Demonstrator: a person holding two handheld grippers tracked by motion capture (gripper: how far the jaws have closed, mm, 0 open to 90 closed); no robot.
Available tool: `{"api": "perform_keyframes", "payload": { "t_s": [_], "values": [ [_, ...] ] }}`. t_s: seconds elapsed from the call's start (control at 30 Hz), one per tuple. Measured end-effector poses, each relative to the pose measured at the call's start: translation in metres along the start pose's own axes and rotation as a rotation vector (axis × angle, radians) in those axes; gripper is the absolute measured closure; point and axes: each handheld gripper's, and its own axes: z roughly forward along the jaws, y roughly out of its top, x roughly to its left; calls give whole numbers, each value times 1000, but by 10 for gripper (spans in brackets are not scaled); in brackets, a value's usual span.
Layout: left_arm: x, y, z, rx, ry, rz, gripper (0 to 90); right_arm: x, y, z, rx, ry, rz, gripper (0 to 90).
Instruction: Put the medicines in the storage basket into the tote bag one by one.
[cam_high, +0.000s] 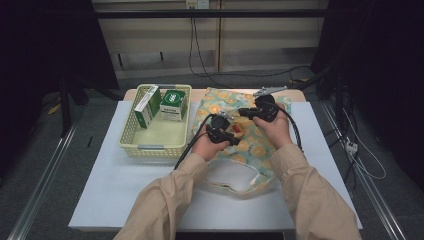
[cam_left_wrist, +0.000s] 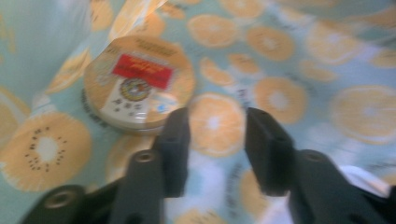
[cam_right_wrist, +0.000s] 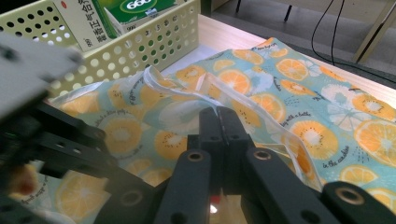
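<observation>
Tin released on the fruit-print bag while the other claw holds the bag's mouth.

From the high view, the fruit-print bag (cam_high: 250, 135) lies just right of the yellow basket (cam_high: 131, 134) that holds two green-and-white cartons (cam_high: 173, 105); both grippers meet over the bag, likely to load it. In the left gripper view, the left gripper (cam_left_wrist: 217, 140) stands spread with nothing between its jaws, the round tin (cam_left_wrist: 139, 81) lying on the bag just beyond them, apparently set down. In the right gripper view, the right gripper (cam_right_wrist: 218, 122) is pressed together, seemingly pinching the bag's clear-edged rim (cam_right_wrist: 205, 86) to keep it lifted.
</observation>
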Motion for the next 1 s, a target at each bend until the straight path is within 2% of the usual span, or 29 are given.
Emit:
{"api": "perform_keyframes", "payload": {
  "t_s": [0.03,0.07,0.13,0.17,0.37,0.4,0.43,0.53,0.63,0.67,0.7,0.83,0.9,1.0],
  "values": [
    [-2,1,-4,-5,-5,-6,511,1,-1,1,4,-1,-3,900],
    [-3,2,-8,-2,-8,-5,474,2,-1,1,3,1,0,900],
    [-5,4,-15,-1,-15,17,453,2,-1,1,4,1,0,900],
    [-6,4,-18,2,-11,28,409,3,-2,0,5,2,2,900],
    [-6,6,-37,18,19,46,259,5,-3,0,3,-2,6,900],
    [-8,6,-44,8,51,50,245,5,-4,0,5,-3,8,900],
    [-6,7,-46,7,10,54,232,5,-4,0,6,-2,8,900],
    [-5,6,-52,8,12,68,209,6,-5,-2,4,-1,10,900],
    [-2,5,-62,18,21,71,175,5,-6,-5,6,-2,10,900],
    [-3,5,-65,17,60,64,170,5,-6,-6,4,-3,9,900],
    [0,5,-68,4,27,60,168,5,-6,-7,3,-3,11,900],
    [4,5,-83,-27,45,57,166,6,-8,-10,-3,0,20,900],
    [7,5,-90,-30,53,60,165,6,-8,-10,-1,-1,17,900],
    [9,4,-101,-32,75,42,160,6,-9,-12,-3,2,19,900]
  ]
}}
